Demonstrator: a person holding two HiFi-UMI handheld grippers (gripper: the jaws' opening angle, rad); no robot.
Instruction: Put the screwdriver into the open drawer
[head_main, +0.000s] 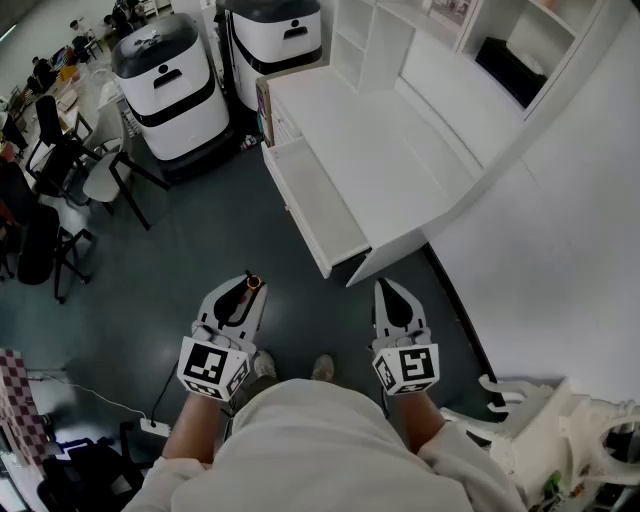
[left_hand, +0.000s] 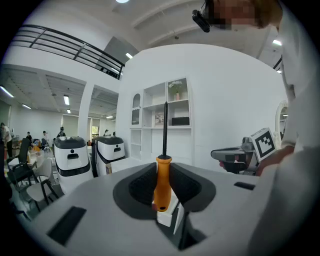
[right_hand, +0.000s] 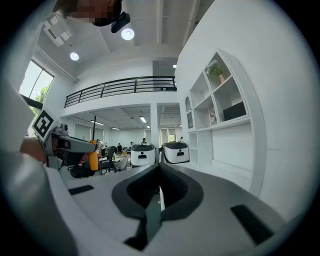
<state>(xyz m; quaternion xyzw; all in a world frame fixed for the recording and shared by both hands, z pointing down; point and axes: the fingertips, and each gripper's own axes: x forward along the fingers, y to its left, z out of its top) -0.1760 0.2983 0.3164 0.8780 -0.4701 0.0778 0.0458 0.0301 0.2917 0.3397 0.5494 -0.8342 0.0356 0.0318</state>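
Lower left, the left tool (head_main: 248, 290) clamps the orange-handled screwdriver (left_hand: 161, 185). Lower centre, the right tool (head_main: 388, 292) has its jaws together, empty. Bare dark floor (head_main: 200, 240) separates both from the open drawer (head_main: 325, 200) jutting at centre.

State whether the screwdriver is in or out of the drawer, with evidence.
Out. The left claw grips the screwdriver by its orange handle; the open drawer stands apart, ahead.
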